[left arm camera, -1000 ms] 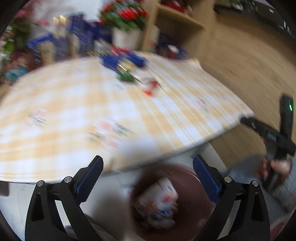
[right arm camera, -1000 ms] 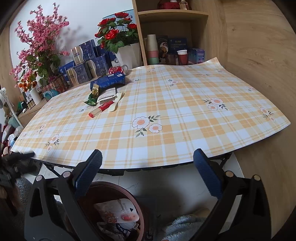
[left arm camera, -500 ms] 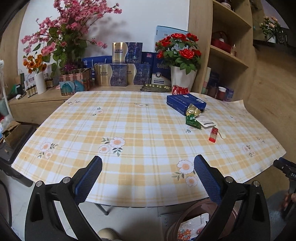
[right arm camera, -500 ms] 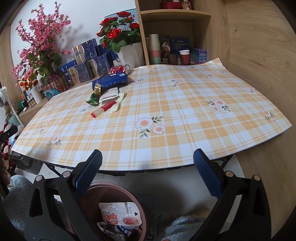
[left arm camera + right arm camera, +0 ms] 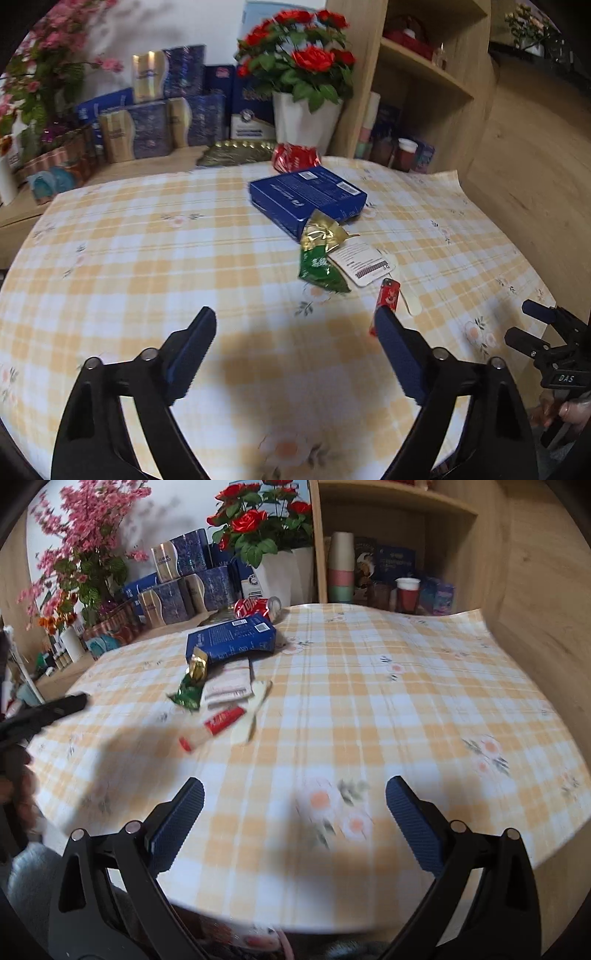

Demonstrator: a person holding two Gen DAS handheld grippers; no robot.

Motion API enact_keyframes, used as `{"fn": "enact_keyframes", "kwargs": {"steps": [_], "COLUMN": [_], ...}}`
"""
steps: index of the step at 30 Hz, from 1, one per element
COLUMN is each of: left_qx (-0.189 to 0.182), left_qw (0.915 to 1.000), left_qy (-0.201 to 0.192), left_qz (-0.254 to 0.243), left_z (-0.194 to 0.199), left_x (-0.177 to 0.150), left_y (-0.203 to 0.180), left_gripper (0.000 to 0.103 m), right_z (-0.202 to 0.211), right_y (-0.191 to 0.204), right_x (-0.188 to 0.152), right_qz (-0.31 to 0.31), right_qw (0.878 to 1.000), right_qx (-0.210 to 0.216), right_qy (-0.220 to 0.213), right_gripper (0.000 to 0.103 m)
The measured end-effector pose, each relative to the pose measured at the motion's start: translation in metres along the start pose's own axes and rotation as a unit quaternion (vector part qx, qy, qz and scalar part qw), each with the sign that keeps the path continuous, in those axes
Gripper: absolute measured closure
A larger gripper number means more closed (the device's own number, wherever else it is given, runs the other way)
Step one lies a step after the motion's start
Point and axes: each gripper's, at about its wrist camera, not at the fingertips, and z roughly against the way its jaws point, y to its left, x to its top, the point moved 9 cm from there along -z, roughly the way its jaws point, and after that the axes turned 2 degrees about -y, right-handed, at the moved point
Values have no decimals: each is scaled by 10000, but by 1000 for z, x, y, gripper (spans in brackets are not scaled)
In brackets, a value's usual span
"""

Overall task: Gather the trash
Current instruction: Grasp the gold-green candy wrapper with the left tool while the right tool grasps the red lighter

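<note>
Both grippers have travelled from the floor-level bin, which filled the lower part of the earlier views, up and over the table point(image 5: 122, 258); the bin no longer shows. Checked cloth covers the whole tabletop, and the trash lies in one cluster toward its far side. Largest is the blue box point(image 5: 308, 195), lying flat, with a crushed red can point(image 5: 293, 157) just behind it. Against the box's near corner rests the green-and-gold wrapper point(image 5: 321, 254), overlapped by a white printed card point(image 5: 364, 264). Nearest the table edge lie the red tube point(image 5: 386, 299) and a pale spoon-like strip point(image 5: 255, 710), touching side by side.

Left gripper point(image 5: 295, 354): jaws spread with nothing between them, having just been closing a little; its right finger overlaps the tube's near end in view. Right gripper point(image 5: 295, 823): jaws spread wide, empty, over bare cloth well short of the cluster.

Suggested technique: take the nearest, smallest piece first. Align the left jaws across the tube's short axis, lower until the pads straddle it, and close without catching the strip or dragging the cloth.
</note>
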Motion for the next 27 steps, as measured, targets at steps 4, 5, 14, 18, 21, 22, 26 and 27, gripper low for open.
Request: {"fn": "enact_keyframes", "kwargs": {"steps": [4, 5, 14, 18, 21, 22, 26, 27], "left_qx": [-63, -96, -318, -447, -431, -453, -632, -671], "left_qw": [9994, 9991, 9940, 9941, 9957, 9962, 9961, 9958], "left_qy": [329, 401, 1044, 986, 823, 743, 609, 585], "left_qz": [-71, -67, 60, 104, 19, -28, 82, 210], "left_z": [-52, -62, -127, -126, -108, -99, -61, -50], "left_x": [14, 16, 20, 21, 19, 18, 10, 6], "left_y": [-11, -13, -20, -19, -16, -16, -9, -3], "left_gripper": [34, 35, 64, 94, 98, 98, 98, 98], "right_z": [-31, -35, -64, -70, -78, -80, -95, -97], "right_y": [-4, -2, 28, 38, 51, 56, 78, 83], "right_x": [11, 12, 21, 24, 24, 23, 24, 24], "right_qz": [-384, -422, 557, 911, 1271, 1391, 1924, 2016], "right_qw": [9984, 9980, 9954, 9905, 9840, 9811, 9688, 9662], "right_qx": [220, 301, 568, 814, 1013, 1090, 1264, 1315], "right_qy": [338, 361, 535, 631, 734, 788, 913, 925], "right_gripper": [6, 6, 6, 6, 6, 6, 6, 6]}}
